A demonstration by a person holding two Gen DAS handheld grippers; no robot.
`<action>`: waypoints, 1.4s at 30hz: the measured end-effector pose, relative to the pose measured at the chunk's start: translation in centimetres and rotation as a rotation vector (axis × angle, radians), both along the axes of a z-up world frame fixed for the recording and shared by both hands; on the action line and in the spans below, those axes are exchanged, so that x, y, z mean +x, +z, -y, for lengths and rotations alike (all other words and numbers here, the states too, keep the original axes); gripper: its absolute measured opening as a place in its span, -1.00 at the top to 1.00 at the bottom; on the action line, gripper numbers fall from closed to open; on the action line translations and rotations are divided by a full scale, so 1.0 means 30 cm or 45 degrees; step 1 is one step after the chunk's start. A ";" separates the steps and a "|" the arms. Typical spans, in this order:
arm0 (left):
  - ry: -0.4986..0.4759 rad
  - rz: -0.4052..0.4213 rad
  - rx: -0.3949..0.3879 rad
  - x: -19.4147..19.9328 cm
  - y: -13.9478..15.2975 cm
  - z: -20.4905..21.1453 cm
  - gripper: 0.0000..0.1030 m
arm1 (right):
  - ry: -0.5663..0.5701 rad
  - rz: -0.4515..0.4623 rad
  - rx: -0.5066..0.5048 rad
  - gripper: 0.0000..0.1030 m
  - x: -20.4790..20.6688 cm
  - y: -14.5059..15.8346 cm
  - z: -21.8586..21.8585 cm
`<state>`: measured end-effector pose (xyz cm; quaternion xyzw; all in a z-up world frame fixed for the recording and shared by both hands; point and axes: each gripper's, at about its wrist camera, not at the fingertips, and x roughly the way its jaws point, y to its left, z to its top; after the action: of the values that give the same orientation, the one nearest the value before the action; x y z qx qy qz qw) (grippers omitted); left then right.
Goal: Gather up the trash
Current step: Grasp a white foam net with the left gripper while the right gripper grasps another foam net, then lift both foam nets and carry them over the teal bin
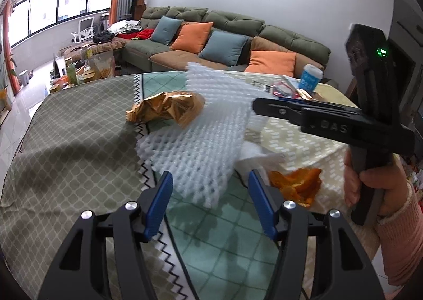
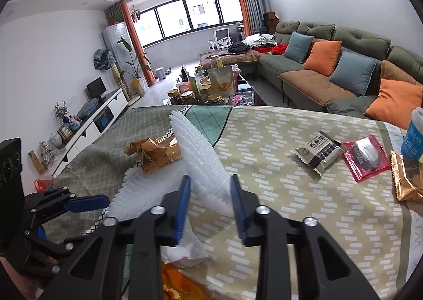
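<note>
Nearest your right gripper (image 2: 210, 191), orange peel (image 2: 175, 284) lies under its frame, with a crumpled white tissue (image 2: 185, 249) just beyond it on the table (image 2: 304, 194). The blue fingers (image 2: 182, 202) stand a moderate way apart with a raised fold of the white foam net (image 2: 203, 165) between them; the net looks to touch the right-hand pad, but you cannot tell whether it is actually pinched. In your left view the right gripper (image 1: 257, 105) reaches in from the right, its tip against the net's edge and part of the sheet lifted off the cloth.

Your left gripper (image 1: 210, 181) hovers wide open, holding nothing, with the near edge of the foam net (image 1: 201, 141) lying between its fingers (image 1: 161, 196). The orange peel (image 1: 298, 183) sits just beside the right finger.

Past the net, a crumpled gold wrapper (image 2: 153, 153) rests partly on it. Farther right, well apart, lie a grey snack packet (image 2: 320, 151), a red packet (image 2: 366, 157) and a gold packet (image 2: 408, 178), with a blue cup (image 2: 413, 136) at the table's far edge. Beyond the table stands the green sofa (image 2: 330, 62)
</note>
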<state>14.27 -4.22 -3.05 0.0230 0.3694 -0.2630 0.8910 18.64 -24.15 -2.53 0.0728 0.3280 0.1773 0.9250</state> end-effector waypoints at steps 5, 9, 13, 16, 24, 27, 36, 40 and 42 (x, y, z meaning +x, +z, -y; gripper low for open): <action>0.014 -0.085 0.034 0.052 -0.028 0.008 0.14 | -0.009 -0.006 0.071 0.69 -0.002 0.001 0.029; 0.005 -0.082 0.054 0.054 -0.028 0.016 0.55 | -0.017 0.005 0.113 0.71 -0.013 0.016 0.049; -0.013 -0.060 0.034 0.032 -0.016 0.012 0.76 | -0.021 0.025 0.130 0.72 -0.030 0.036 0.059; -0.036 -0.032 0.018 0.002 0.000 0.007 0.78 | -0.024 0.043 0.141 0.72 -0.045 0.054 0.067; -0.055 0.007 -0.083 -0.080 0.059 -0.048 0.79 | -0.026 0.090 0.172 0.72 -0.100 0.098 0.082; -0.063 0.014 -0.134 -0.115 0.083 -0.085 0.79 | -0.022 0.103 0.185 0.72 -0.118 0.110 0.086; -0.099 0.023 -0.255 -0.215 0.132 -0.205 0.79 | 0.027 0.157 0.203 0.72 -0.173 0.157 0.063; -0.114 0.014 -0.242 -0.264 0.116 -0.236 0.79 | 0.087 0.188 0.196 0.72 -0.202 0.183 0.026; -0.118 0.008 -0.230 -0.285 0.105 -0.247 0.79 | 0.120 0.199 0.182 0.72 -0.214 0.192 0.000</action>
<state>5.71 3.19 0.09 -0.0398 0.3401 -0.3360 0.8774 12.22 -24.16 3.25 0.1091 0.2445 0.2486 0.9309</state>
